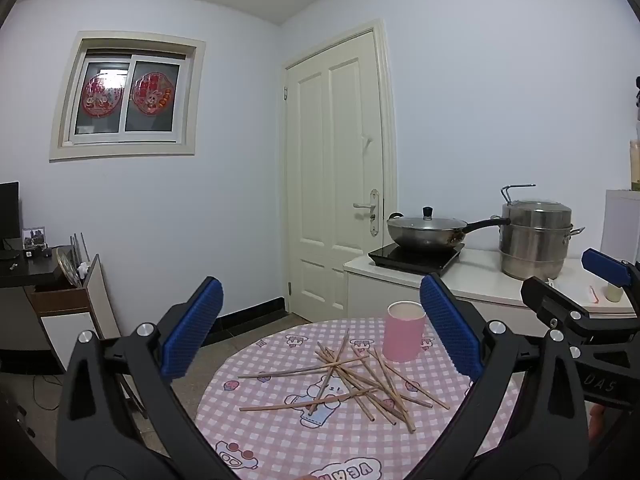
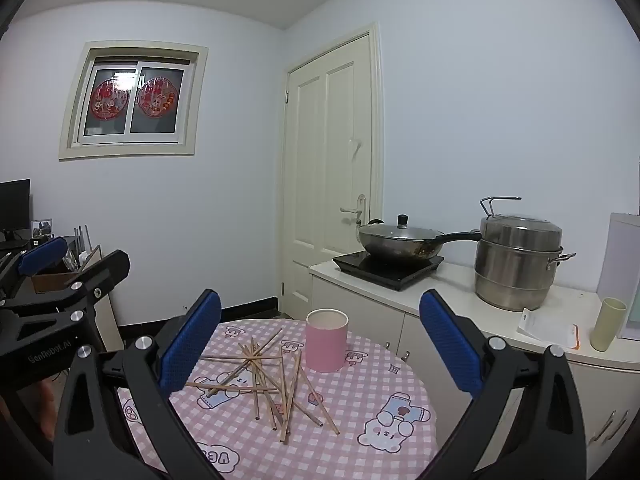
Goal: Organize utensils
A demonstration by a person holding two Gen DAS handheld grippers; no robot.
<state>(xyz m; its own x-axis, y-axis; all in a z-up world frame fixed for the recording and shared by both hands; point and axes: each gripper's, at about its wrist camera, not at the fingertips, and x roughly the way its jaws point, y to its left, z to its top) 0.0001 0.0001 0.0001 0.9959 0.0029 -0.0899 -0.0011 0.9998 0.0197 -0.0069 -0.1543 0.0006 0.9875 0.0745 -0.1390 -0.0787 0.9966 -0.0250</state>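
Observation:
Several wooden chopsticks (image 1: 352,380) lie in a loose crossed pile on the round table with a pink checked cloth (image 1: 280,440); the pile also shows in the right wrist view (image 2: 268,380). A pink cup (image 1: 403,331) stands upright just behind the pile, also seen in the right wrist view (image 2: 326,340). My left gripper (image 1: 320,332) is open and empty, held above the near side of the table. My right gripper (image 2: 320,336) is open and empty, held above the table beside the left one.
A white counter (image 2: 440,292) stands right of the table with an induction hob and lidded wok (image 2: 396,240), a steel steamer pot (image 2: 516,264) and a pale cup (image 2: 608,322). A closed door (image 1: 336,168) is behind. A low cabinet (image 1: 68,304) stands at the left.

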